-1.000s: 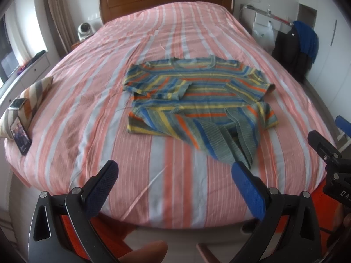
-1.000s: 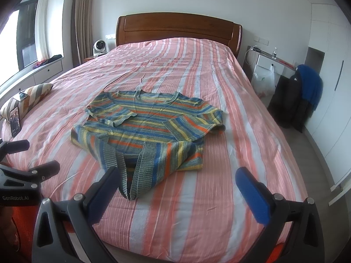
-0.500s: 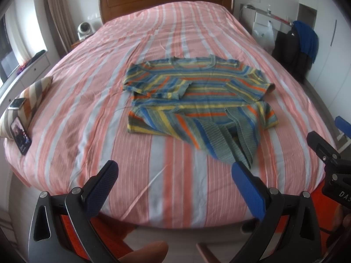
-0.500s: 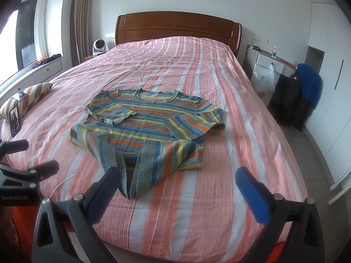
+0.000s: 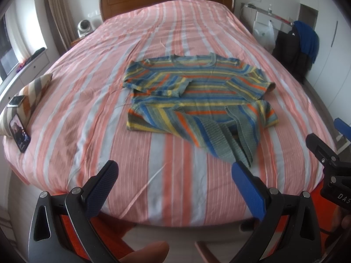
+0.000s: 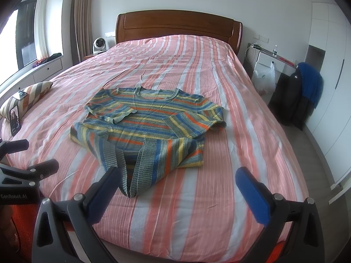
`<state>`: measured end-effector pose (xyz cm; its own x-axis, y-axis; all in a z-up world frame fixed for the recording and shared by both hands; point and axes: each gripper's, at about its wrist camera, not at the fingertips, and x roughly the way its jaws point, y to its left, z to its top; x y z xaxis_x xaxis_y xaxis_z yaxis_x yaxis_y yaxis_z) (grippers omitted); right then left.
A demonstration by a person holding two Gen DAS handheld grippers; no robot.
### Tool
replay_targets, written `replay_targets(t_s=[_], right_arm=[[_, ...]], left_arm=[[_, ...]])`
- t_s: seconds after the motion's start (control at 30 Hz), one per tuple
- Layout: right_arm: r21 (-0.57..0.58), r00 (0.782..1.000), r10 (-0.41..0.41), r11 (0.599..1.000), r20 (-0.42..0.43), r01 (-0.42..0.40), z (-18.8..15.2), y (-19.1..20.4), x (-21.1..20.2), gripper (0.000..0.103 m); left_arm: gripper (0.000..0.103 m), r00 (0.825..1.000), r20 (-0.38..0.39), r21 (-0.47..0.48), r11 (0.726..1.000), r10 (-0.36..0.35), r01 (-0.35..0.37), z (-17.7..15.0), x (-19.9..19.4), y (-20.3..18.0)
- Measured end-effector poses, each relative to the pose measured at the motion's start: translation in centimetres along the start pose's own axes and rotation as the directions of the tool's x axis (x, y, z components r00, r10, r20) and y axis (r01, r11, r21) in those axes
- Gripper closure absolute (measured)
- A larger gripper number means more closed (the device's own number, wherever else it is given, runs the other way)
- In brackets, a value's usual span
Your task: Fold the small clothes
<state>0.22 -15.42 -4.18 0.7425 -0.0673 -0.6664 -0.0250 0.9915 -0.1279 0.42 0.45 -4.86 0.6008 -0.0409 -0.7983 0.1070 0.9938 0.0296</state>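
While both blue-padded grippers, left [image 5: 175, 176] and right [image 6: 178, 183], hover spread wide and empty at the bed's foot, the striped knit sweater [image 6: 149, 129] lies half-folded on the pink-striped bedspread [image 6: 219, 87], nothing between.

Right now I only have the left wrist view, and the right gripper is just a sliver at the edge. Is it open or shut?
Observer: Open. In the right wrist view the right gripper has its fingers spread wide, with nothing between them.
Operator: Where is the sweater's hem from there?
Observer: The striped sweater has its bunched hem corner pointing at that gripper, close by the darker finger on the picture's left. I cannot tell whether they touch.
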Motion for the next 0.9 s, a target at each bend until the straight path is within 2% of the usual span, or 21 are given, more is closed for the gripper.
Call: replay_targets(t_s=[0.77,0.9], right_arm=[[-0.002,1.0,0.003,1.0,-0.005,-0.003,0.0,0.1,0.2,0.0],[0.001,1.0,0.015,1.0,0.005,-0.015,0.1,-0.3,0.1,0.0]], left_arm=[[0.0,1.0,-0.012,-0.003,1.0,-0.008,0.008,0.0,0.2,-0.2],[0.0,1.0,0.0,-0.042,0.999,0.026,-0.026,0.3,0.1,2.0]])
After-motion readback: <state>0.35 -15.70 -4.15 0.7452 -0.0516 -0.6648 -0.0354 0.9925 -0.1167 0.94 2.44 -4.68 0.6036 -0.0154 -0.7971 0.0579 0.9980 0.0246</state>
